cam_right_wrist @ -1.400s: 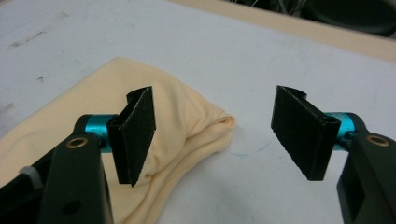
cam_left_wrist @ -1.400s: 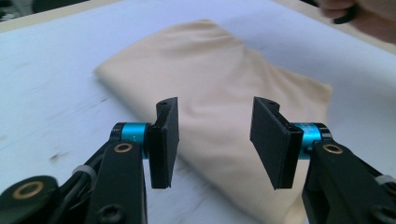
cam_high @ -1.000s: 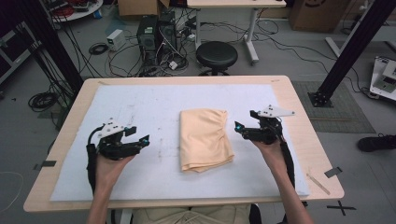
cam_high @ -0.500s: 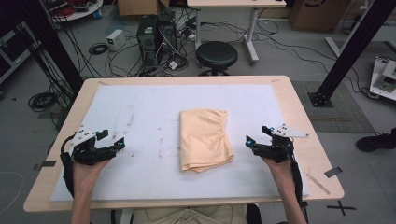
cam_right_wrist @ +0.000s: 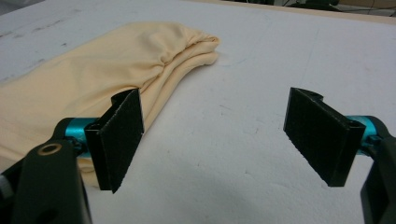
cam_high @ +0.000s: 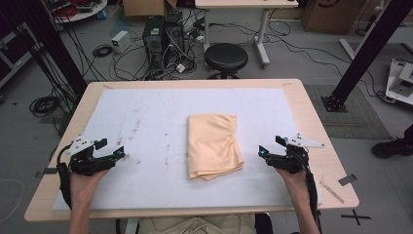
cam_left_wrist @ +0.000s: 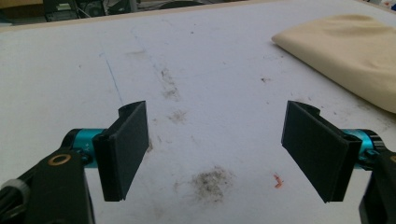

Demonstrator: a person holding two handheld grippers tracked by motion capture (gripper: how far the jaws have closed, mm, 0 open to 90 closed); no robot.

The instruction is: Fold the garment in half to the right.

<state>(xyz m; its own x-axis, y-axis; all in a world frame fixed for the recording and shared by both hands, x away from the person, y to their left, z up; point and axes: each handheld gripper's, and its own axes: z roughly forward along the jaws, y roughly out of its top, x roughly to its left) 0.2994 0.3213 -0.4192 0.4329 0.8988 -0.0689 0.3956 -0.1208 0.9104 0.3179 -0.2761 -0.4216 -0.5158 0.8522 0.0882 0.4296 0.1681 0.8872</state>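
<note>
A folded pale-yellow cloth (cam_high: 214, 145) lies in the middle of the white mat (cam_high: 146, 112) on the wooden table (cam_high: 311, 112). My left gripper (cam_high: 119, 155) rests low over the mat's near left part, well to the left of the cloth, pointing right. Its jaws have just been opening and stand wide apart (cam_left_wrist: 219, 149) with nothing between them; the cloth (cam_left_wrist: 345, 51) shows far off at the upper right. My right gripper (cam_high: 263, 151) sits just right of the cloth, pointing left. It is open and empty (cam_right_wrist: 219, 140), with the cloth (cam_right_wrist: 93, 79) beside its left jaw.
Dark smudges and a small red mark (cam_left_wrist: 278, 179) spot the mat. A thin wooden stick (cam_high: 331, 190) and a piece of black tape (cam_high: 347, 179) lie near the table's near right corner. A black stool (cam_high: 225, 56) and a computer tower (cam_high: 163, 36) stand beyond the far edge.
Both hands have drawn outward and toward the near edge, away from the cloth: the left gripper to the left, the right gripper to the right. The cloth has not moved.
</note>
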